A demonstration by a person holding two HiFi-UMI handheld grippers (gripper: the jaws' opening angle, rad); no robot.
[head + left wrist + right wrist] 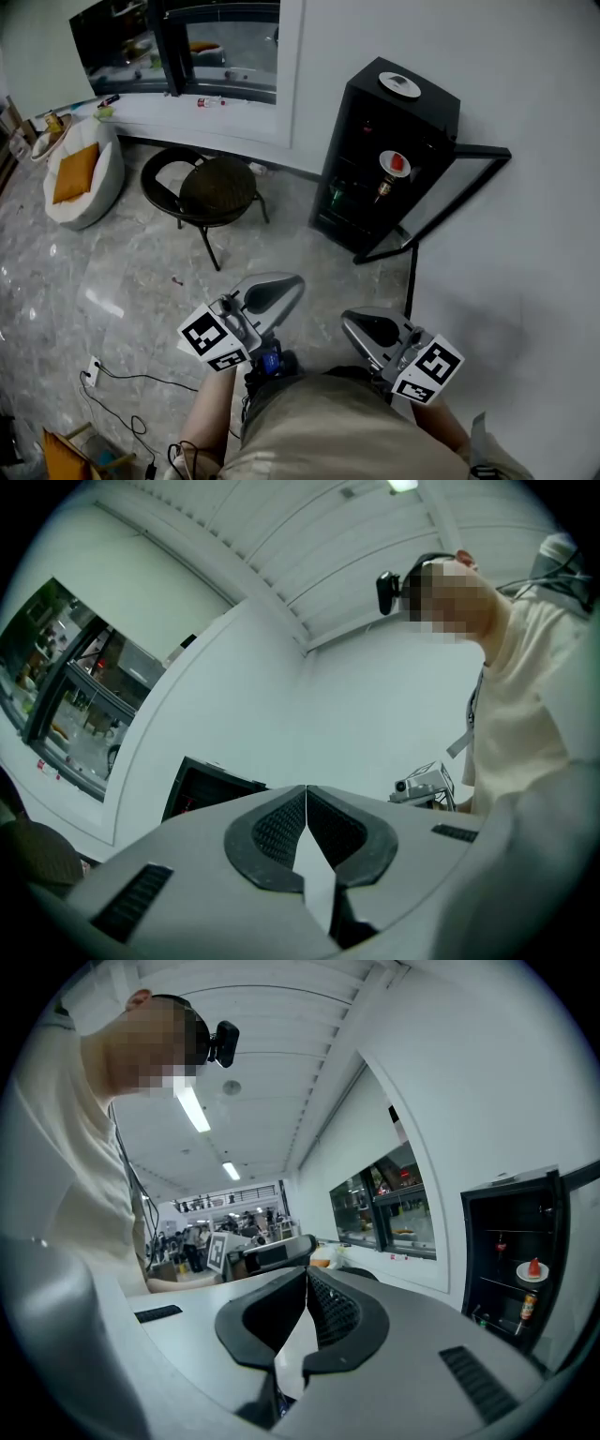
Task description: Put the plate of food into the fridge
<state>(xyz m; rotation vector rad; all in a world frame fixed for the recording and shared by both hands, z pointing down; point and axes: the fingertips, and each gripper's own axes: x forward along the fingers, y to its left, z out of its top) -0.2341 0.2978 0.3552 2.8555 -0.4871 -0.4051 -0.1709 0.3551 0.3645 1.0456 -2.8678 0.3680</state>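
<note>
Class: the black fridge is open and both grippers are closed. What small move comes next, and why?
Probably reach the right gripper toward the open glass door of the black fridge to push it shut: the white plate of red food already sits on a shelf inside, and both this and the left gripper are shut, empty.

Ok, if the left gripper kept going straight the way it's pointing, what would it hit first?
Probably the bare white wall, just right of the black fridge; nothing nearer shows in that line.
</note>
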